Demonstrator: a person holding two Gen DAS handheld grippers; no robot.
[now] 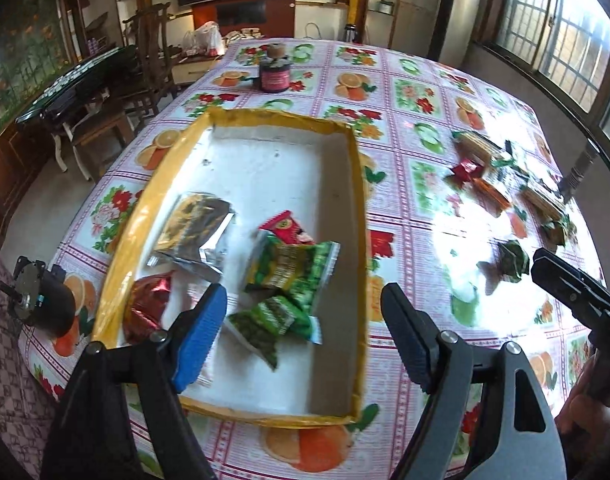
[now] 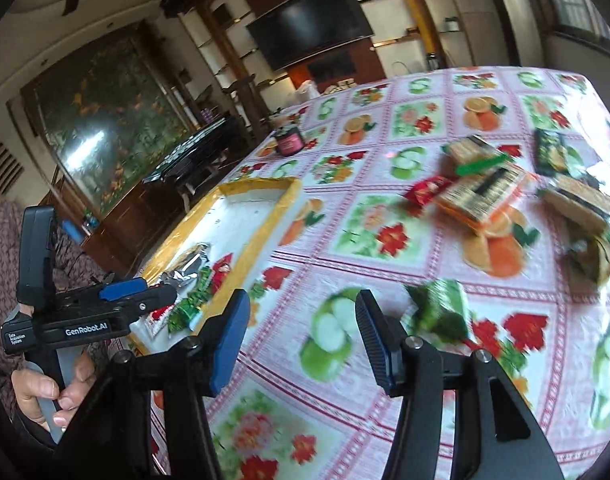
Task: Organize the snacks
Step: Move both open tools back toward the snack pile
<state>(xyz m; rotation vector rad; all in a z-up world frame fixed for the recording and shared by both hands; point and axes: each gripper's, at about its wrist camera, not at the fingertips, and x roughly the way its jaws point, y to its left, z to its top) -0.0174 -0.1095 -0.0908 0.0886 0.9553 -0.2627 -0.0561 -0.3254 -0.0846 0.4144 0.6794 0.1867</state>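
Note:
A shallow box with a yellow rim (image 1: 357,200) and a white floor lies on the flowered tablecloth. Inside are a silver packet (image 1: 197,232), a red packet (image 1: 285,228), two green packets (image 1: 293,268) and a dark red foil snack (image 1: 149,304). My left gripper (image 1: 305,300) hangs open over the box's near end, with nothing held. My right gripper (image 2: 303,304) is open above bare cloth to the right of the box (image 2: 265,232). A green packet (image 2: 441,308) lies just beyond its right finger. More loose snacks, among them an orange cracker pack (image 2: 477,196), lie further right.
A dark jar with a pink label (image 1: 273,76) stands at the far side of the table. A small black cylinder part (image 1: 45,304) sits at the table's left edge. Wooden chairs and a low black table stand beyond that edge. A window runs along the right.

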